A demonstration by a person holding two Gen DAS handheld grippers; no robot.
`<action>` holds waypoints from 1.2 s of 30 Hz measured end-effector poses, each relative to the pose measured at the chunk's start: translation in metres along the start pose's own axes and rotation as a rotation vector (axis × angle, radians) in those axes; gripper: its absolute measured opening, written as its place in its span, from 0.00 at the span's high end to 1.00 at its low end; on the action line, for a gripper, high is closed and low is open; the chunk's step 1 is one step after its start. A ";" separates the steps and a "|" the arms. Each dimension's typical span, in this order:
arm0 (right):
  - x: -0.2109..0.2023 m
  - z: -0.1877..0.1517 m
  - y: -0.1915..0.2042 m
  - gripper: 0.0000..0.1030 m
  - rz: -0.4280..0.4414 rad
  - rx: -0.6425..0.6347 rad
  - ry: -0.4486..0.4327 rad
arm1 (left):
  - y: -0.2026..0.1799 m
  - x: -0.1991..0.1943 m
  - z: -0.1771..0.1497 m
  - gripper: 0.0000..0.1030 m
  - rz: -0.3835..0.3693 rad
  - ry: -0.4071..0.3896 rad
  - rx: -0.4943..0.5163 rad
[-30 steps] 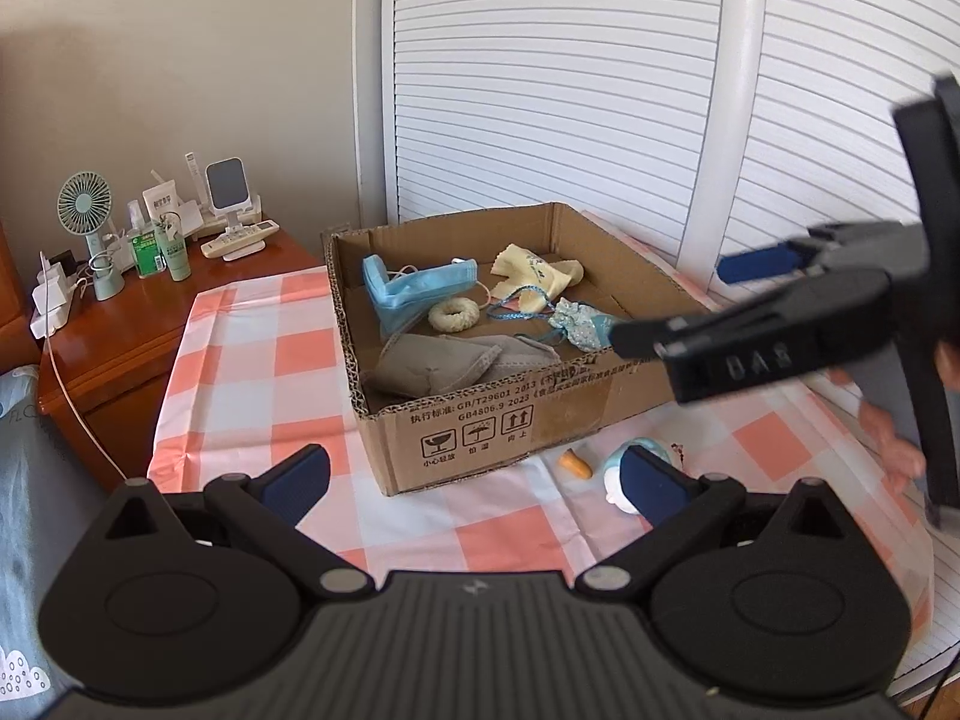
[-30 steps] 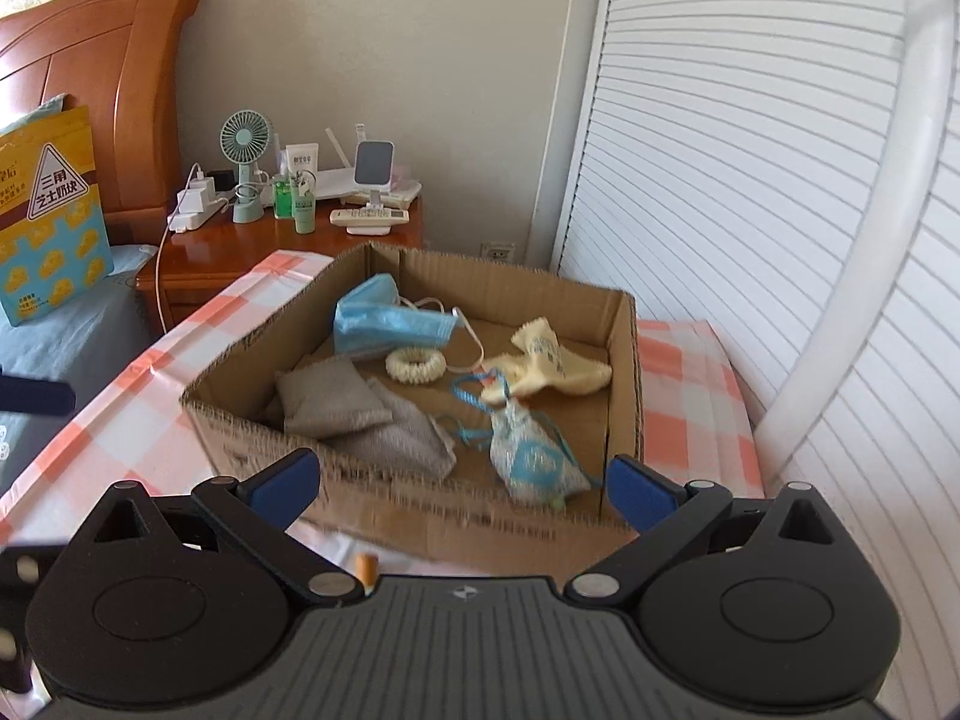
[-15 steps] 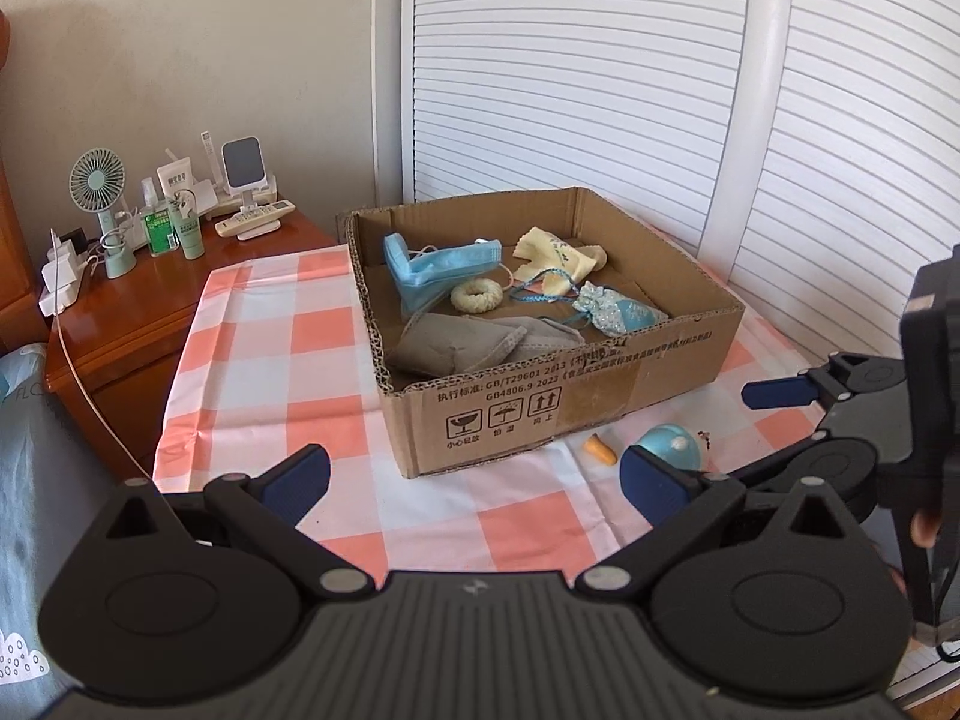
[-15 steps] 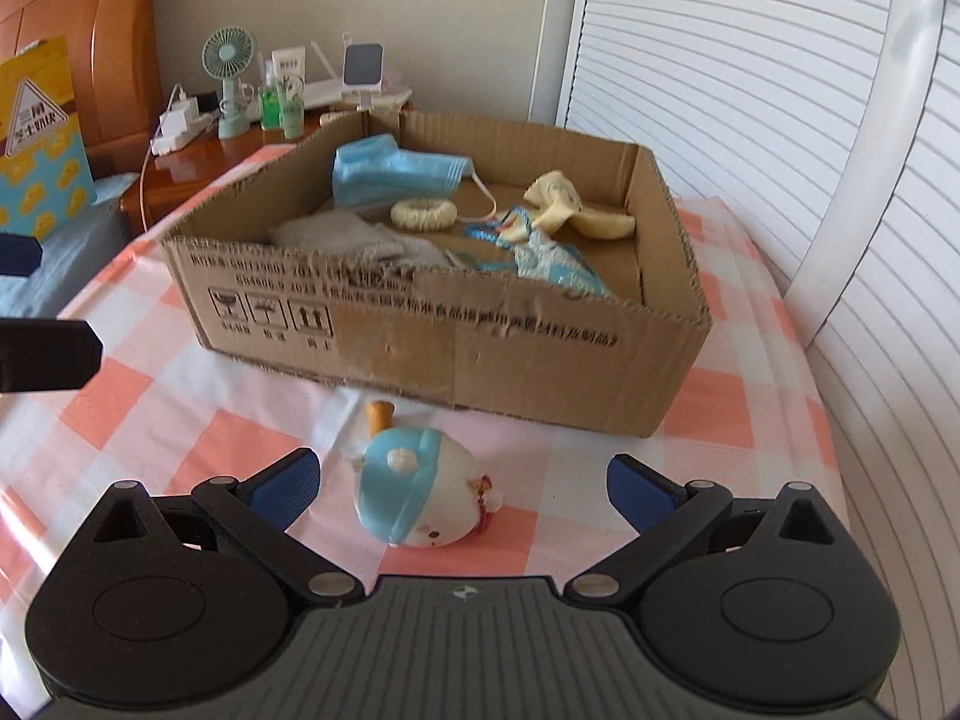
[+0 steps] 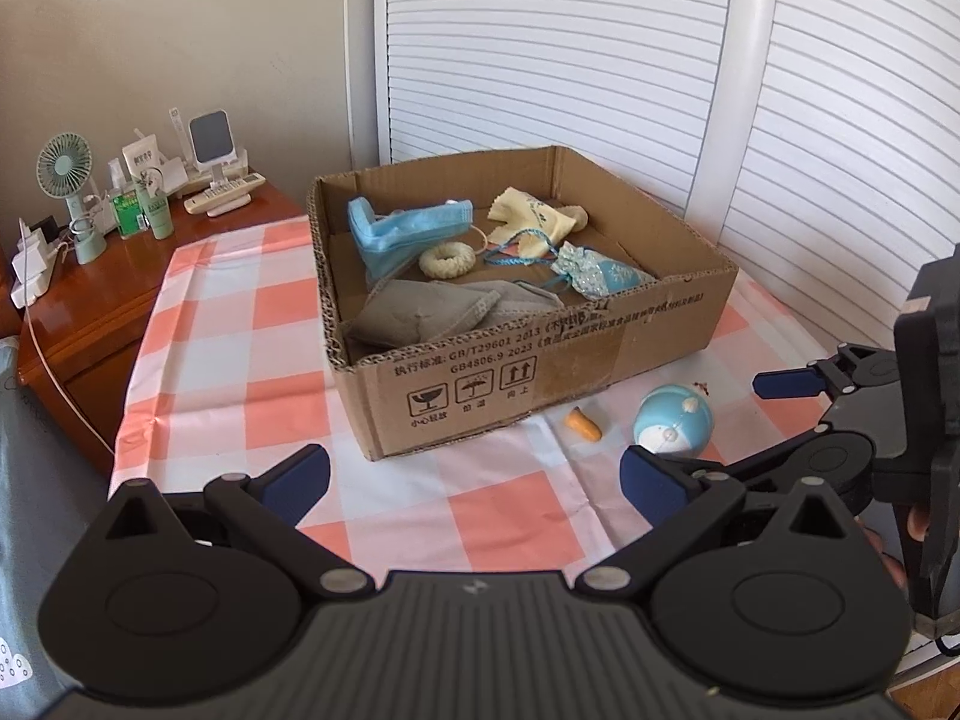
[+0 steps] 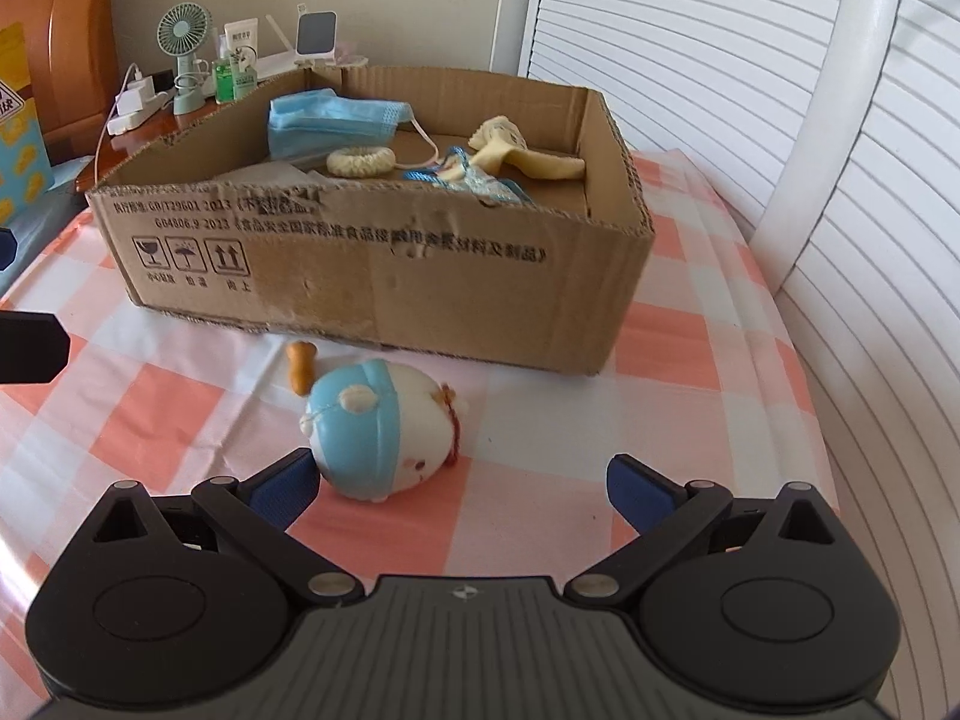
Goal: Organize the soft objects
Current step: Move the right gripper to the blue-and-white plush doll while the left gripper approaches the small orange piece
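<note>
The right gripper (image 6: 462, 489), jaws spread, is lining up on the soft toy (image 6: 379, 429) before the box (image 6: 384, 276); closing comes next; the left gripper (image 5: 474, 477) is idling, released.

- Setting was a home bedroom: a wooden headboard (image 6: 66, 30) stood at upper left.
- A bedside cabinet (image 5: 102, 306) at left carried a small fan (image 5: 66, 180) and toiletries.
- White louvred doors (image 5: 540, 48) filled the upper right.

The cardboard box (image 5: 540, 360) at mid-frame bore Chinese print with "GB/T29601 2013" and "GB4806.9 2023" above three handling pictograms: fragile glass, umbrella, upward arrows.
</note>
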State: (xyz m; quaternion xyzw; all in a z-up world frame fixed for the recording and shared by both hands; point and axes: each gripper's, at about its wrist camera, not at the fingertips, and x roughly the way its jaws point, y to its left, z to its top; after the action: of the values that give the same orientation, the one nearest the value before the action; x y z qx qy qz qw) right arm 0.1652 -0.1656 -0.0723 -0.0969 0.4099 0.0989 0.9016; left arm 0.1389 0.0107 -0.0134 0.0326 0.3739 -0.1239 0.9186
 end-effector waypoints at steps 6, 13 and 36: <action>0.002 -0.008 -0.014 0.00 0.031 0.036 -0.002 | -0.004 0.015 -0.001 0.01 -0.023 0.039 -0.004; -0.002 -0.019 -0.016 0.00 0.052 0.016 -0.071 | -0.008 0.035 -0.010 0.01 -0.027 0.097 0.033; 0.009 0.001 -0.002 0.01 0.020 -0.041 -0.093 | 0.004 0.049 -0.043 0.00 -0.038 0.118 0.073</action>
State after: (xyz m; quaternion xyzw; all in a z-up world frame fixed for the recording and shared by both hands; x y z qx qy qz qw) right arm 0.1729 -0.1663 -0.0783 -0.1067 0.3663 0.1207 0.9164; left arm 0.1443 0.0116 -0.0788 0.0660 0.4230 -0.1528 0.8907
